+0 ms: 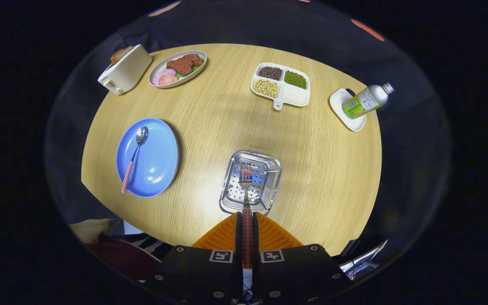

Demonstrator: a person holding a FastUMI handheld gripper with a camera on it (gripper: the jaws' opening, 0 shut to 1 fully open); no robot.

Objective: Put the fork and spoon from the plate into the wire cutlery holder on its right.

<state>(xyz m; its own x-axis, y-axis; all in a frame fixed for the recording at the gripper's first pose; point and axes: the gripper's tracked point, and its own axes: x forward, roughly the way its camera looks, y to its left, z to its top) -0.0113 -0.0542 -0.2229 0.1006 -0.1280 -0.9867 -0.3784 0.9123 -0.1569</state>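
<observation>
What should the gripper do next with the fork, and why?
Probably lower it and let go. The gripper is shut on the fork, whose tines hang right over the holder. The spoon waits on the plate.

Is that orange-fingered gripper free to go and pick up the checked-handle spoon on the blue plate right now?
Probably not yet. The gripper is shut on the checked-handle fork, held over the metal cutlery holder. The spoon lies uncovered on the blue plate, off to the left, so the way looks free once the fork drops.
</observation>
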